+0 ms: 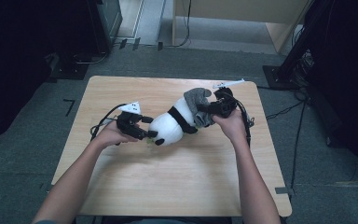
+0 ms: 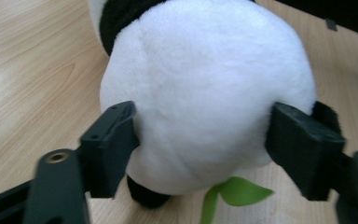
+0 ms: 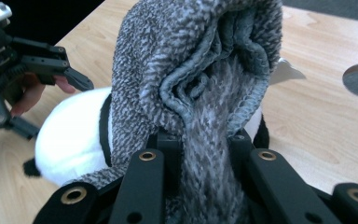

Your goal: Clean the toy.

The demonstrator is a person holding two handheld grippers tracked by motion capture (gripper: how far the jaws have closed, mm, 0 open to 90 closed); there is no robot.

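Note:
A black-and-white panda plush (image 1: 168, 128) lies in the middle of the wooden table (image 1: 177, 186). A grey knitted hat (image 1: 196, 100) sits over its head end. My right gripper (image 1: 205, 110) is shut on the hat, whose bunched fabric (image 3: 191, 70) is pinched between the jaws (image 3: 205, 149). My left gripper (image 1: 148, 127) is at the plush's round bottom end. Its jaws stand wide on either side of the white body (image 2: 205, 93), brushing the fur without squeezing it. A green felt leaf (image 2: 235, 191) pokes out under the plush.
Cables (image 1: 100, 123) trail from the left gripper across the table's left part. The near half of the table is bare wood. On the floor beyond stand a black stand base (image 1: 279, 74) at the right and a wooden frame (image 1: 233, 14) at the back.

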